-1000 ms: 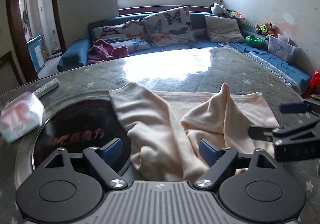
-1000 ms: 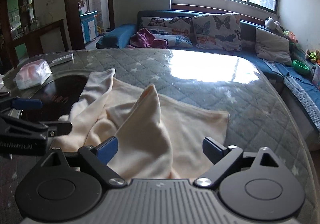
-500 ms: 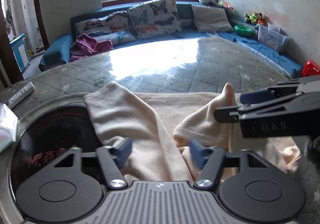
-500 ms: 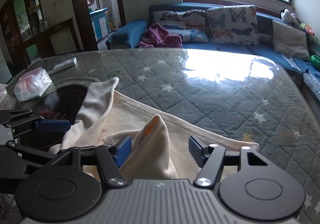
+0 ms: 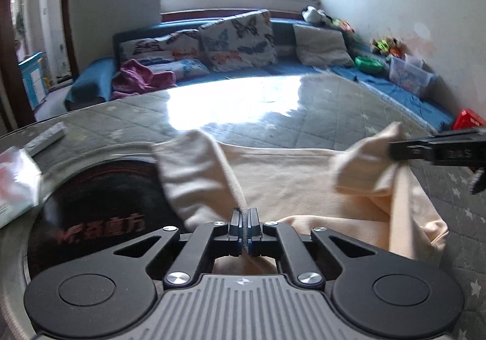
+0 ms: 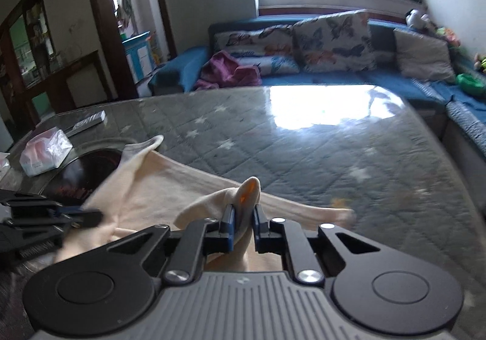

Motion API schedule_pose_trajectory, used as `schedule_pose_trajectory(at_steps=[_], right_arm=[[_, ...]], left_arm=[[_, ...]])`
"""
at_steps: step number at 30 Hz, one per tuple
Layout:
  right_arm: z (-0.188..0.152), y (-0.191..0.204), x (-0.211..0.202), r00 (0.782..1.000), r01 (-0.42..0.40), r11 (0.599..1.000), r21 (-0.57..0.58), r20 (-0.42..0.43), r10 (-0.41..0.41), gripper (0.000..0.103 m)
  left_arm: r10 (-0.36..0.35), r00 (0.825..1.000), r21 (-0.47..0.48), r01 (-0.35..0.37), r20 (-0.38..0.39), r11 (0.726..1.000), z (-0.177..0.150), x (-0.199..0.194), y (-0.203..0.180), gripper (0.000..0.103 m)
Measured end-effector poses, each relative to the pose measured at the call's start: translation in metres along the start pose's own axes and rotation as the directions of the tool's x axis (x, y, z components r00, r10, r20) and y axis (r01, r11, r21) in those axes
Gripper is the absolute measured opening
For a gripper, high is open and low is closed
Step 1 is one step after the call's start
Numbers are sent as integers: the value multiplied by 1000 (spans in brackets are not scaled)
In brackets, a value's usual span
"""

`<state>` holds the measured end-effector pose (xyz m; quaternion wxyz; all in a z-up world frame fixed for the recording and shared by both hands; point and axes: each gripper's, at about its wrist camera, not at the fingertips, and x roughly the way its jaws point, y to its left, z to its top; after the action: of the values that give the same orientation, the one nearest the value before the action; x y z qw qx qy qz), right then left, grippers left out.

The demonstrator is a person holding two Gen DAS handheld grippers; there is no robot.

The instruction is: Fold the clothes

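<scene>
A cream garment [image 5: 291,182] lies partly spread on the quilted grey table top; it also shows in the right wrist view [image 6: 158,188]. My left gripper [image 5: 244,227] is shut on a fold of the garment beside its left sleeve [image 5: 188,170]. My right gripper [image 6: 243,226] is shut on the right sleeve end [image 6: 247,188], lifted off the table. The right gripper shows at the right edge of the left wrist view [image 5: 440,151], and the left gripper at the left edge of the right wrist view [image 6: 45,215].
A dark round inset [image 5: 100,197] with red lettering sits under the garment's left side. A tissue pack [image 6: 45,151] and a remote [image 6: 88,124] lie at the table's left. A blue sofa [image 6: 303,72] with cushions and a purple cloth [image 6: 227,69] stands behind.
Both grippers went from open to shut on the garment. The two sleeves have been drawn apart and the body between them is spread flatter.
</scene>
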<state>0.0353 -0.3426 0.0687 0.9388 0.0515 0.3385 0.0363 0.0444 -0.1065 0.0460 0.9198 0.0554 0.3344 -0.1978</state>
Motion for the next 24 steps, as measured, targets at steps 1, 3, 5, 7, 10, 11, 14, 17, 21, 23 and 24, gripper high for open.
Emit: schedule_pose_trajectory(at_steps=[1,3,5,7,10,11,14,17,21,23,24], right_arm=[[-2,-4,-9,1000,14,1000,3,13,-14,10],[-7,-13,-25,999,39,999,17,31,-39,10],[-15,-23,-42,996,68,997,39,50,-70,10],[-22,-33,-56,993,98,993,60,62,-102,10],[-38,-48,-78,982,162,982,93,78,-170,10],[-43,-52,-85,977,186,977,102,82,-195,9],[-58,-69,-96,968,233,963,138,59,-243,9],[-71,-77,-98,967,248,957,150,22,-254,12],[-79,-77,-92,979,202,971,132,-7,-203,34],[-80,-73,-86,984,178,977,115,-15,-177,47],[-80,-71,-83,986,166,980,106,-19,-165,47]], left_arm=[[4,1000,-16,-4,8,1000,-2,-7,4,3],[19,1000,-38,-18,21,999,-6,-19,13,3],[31,999,-59,-29,34,998,-10,-33,22,3],[44,998,-79,-41,46,996,-16,-46,31,3],[61,997,-110,-56,42,992,-30,-65,43,3],[66,997,-120,-61,39,991,-36,-72,48,3],[81,996,-138,-76,26,987,-53,-89,57,3],[108,994,-129,-108,-10,986,-68,-92,63,3],[112,993,-116,-116,-40,987,-78,-94,62,7],[117,992,-102,-121,-39,987,-78,-97,59,7],[120,992,-95,-123,-38,988,-78,-99,58,9]])
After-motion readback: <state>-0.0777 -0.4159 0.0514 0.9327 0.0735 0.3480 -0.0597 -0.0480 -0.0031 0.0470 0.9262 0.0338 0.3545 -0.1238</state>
